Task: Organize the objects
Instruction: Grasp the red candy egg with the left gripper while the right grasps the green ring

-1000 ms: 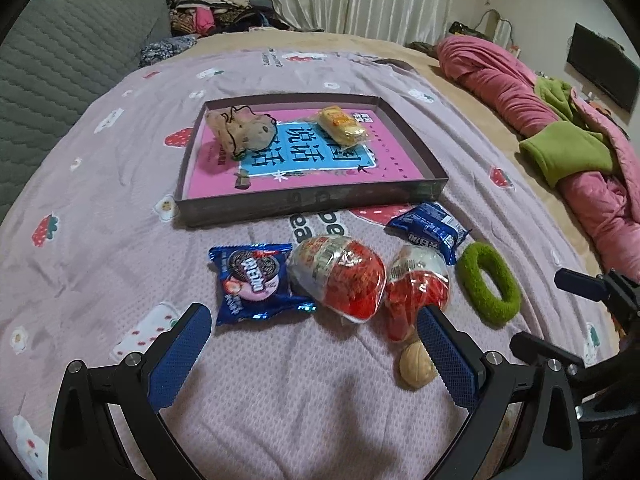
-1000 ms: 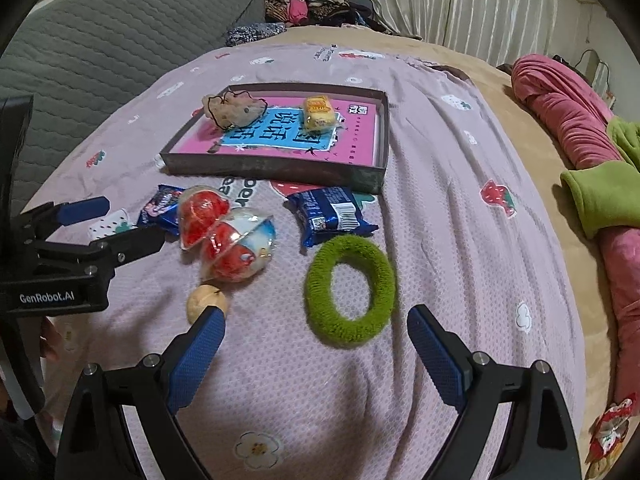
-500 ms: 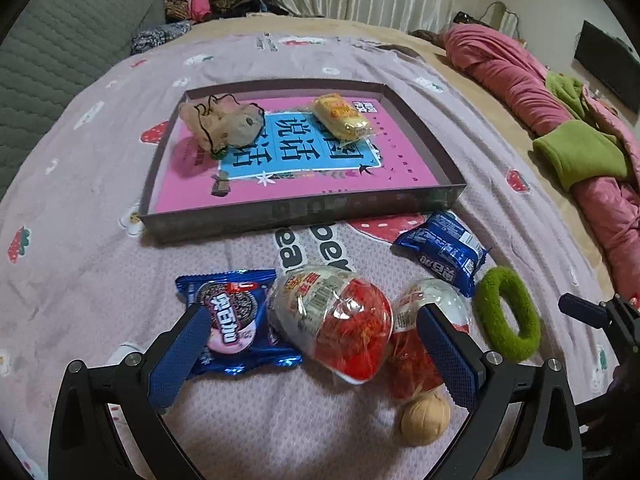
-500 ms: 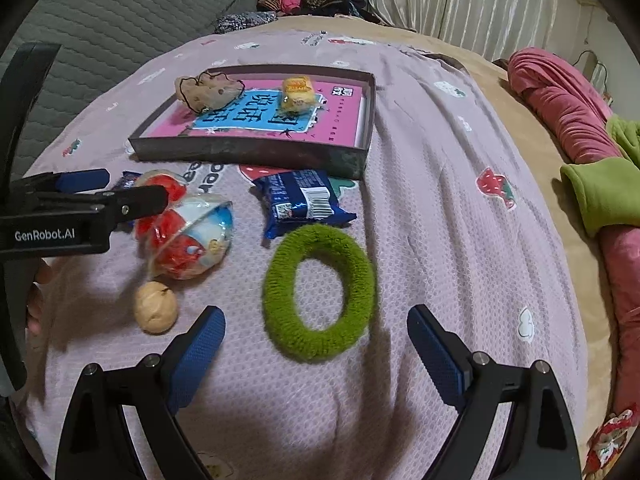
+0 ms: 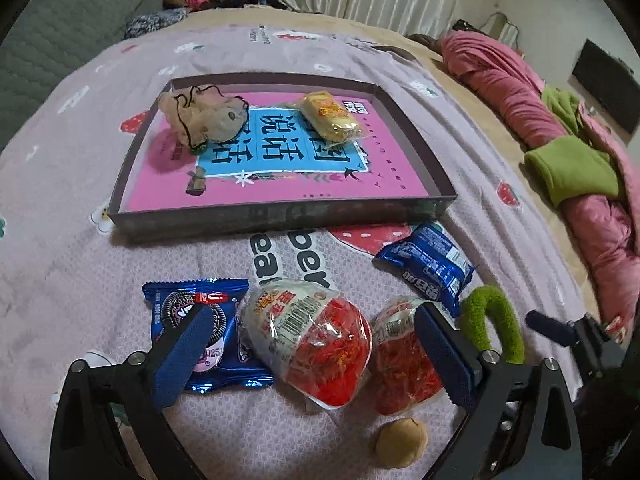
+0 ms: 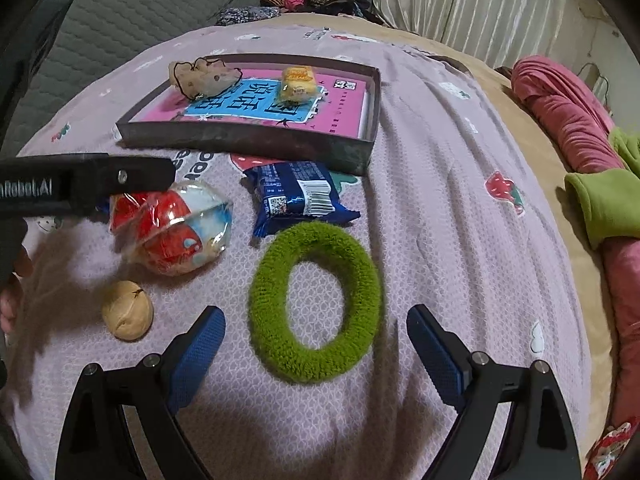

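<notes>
Two claws held wide, nothing gripped: right gripper (image 6: 316, 344) over green fuzzy ring (image 6: 316, 304), soft, light, best pinched across one side; left gripper (image 5: 320, 348) over crinkly red snack pack (image 5: 316, 344).

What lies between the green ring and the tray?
In the right wrist view, a blue snack packet lies on the bedspread between the green ring and the tray; its far end nearly meets the tray wall.

Left wrist view: green ring (image 5: 494, 320) half hidden behind the left gripper's right finger (image 5: 444, 354). Oreo packet (image 5: 200, 332) partly covered by the other finger. Second red snack cup (image 5: 400, 368) overlapped beside the ring. Right wrist view: red packet (image 6: 610, 450) cut by the edge, far right of the ring; print unreadable.
</notes>
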{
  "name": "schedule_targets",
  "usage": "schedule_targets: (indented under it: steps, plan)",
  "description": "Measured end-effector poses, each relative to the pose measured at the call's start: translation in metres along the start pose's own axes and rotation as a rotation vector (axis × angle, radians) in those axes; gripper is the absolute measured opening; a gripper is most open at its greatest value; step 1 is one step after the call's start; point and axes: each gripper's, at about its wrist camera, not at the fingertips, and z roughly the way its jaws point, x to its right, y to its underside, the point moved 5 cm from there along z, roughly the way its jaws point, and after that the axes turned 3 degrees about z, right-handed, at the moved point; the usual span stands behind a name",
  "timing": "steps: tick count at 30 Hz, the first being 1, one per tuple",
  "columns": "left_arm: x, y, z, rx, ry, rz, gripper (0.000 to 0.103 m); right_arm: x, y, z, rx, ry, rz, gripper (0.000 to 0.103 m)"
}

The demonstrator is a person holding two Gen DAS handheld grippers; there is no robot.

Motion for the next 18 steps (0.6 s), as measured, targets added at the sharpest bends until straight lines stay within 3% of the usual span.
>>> schedule_targets:
  steps: [6, 13, 18]
  plan:
    - [0.000, 0.000, 0.005, -0.019, 0.015, -0.007, 0.093, -0.006, -0.003, 0.007, -0.005, -0.009, -0.015, 0.084]
    - [-0.007, 0.002, 0.011, -0.060, 0.021, -0.034, 0.066, -0.006, -0.005, 0.013, -0.024, -0.015, -0.005, 0.084]
    - [0.002, 0.007, 0.013, -0.063, -0.024, 0.026, 0.066, -0.004, -0.005, 0.017, -0.035, -0.032, 0.011, 0.084]
